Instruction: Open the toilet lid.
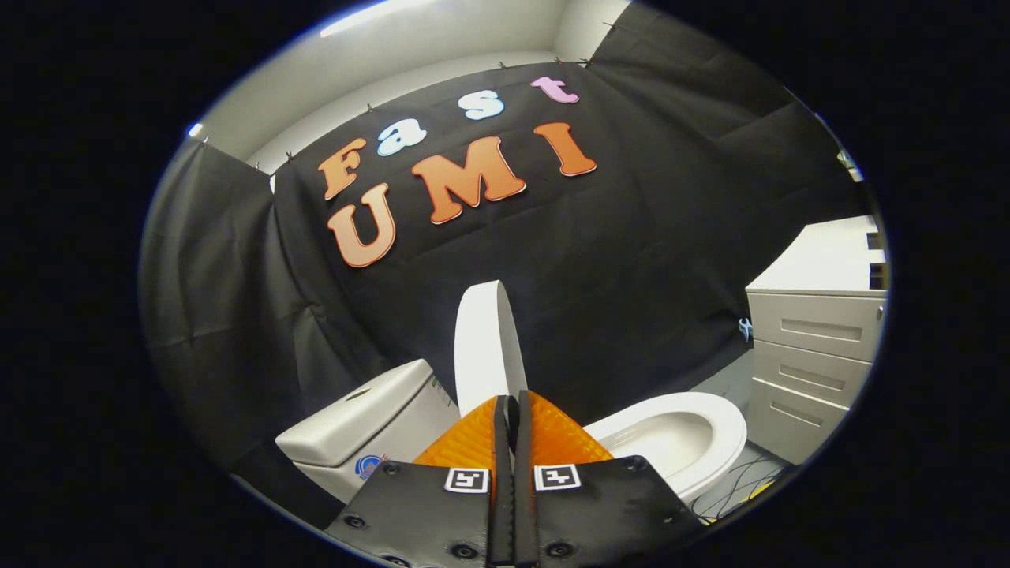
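White toilet lid [483, 341] stands raised, just ahead of the tool [511, 406], whose fingers are pressed together on nothing. Bowl [678, 442] open, inside looks empty; tank [371, 430] beside lid.

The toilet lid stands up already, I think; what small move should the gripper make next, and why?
Probably ease the lid a little further back toward the tank, then let go. The lid stands nearly upright above the open bowl, seen edge-on just ahead of the gripper, not yet resting on the tank. The fingers are closed together; whether they pinch the lid's edge is unclear.
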Demonstrator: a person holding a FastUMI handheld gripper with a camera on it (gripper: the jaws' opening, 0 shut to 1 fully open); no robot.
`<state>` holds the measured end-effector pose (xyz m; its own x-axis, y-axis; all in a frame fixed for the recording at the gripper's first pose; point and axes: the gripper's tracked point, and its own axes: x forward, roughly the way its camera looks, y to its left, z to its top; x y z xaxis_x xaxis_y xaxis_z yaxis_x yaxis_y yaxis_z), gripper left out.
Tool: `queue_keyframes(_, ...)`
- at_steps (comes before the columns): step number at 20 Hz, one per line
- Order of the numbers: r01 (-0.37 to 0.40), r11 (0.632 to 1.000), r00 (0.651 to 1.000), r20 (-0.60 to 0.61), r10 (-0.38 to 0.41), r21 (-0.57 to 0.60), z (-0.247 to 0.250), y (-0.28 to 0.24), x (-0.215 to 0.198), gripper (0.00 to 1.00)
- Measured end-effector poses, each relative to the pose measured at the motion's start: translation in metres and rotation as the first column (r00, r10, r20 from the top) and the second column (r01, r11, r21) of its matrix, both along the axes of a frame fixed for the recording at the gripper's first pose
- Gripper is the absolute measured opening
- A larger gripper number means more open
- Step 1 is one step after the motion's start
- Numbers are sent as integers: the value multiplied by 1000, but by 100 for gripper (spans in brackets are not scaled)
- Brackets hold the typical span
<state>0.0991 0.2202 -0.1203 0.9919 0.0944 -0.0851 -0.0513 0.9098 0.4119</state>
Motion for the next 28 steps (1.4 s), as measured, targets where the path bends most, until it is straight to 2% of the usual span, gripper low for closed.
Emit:
queue_keyframes(4,-9,997,1000,12,10,-82,3,28,-8,7)
queue_keyframes(13,-50,982,998,37,57,-181,9,85,-14,7)
queue_keyframes(17,-77,976,996,38,86,-206,11,105,-17,7)
queue_keyframes(21,-58,978,997,35,67,-199,11,111,-15,7)
queue_keyframes(25,-60,968,996,44,73,-245,10,120,-20,7)
queue_keyframes(28,-69,971,996,42,81,-230,9,122,-20,8)
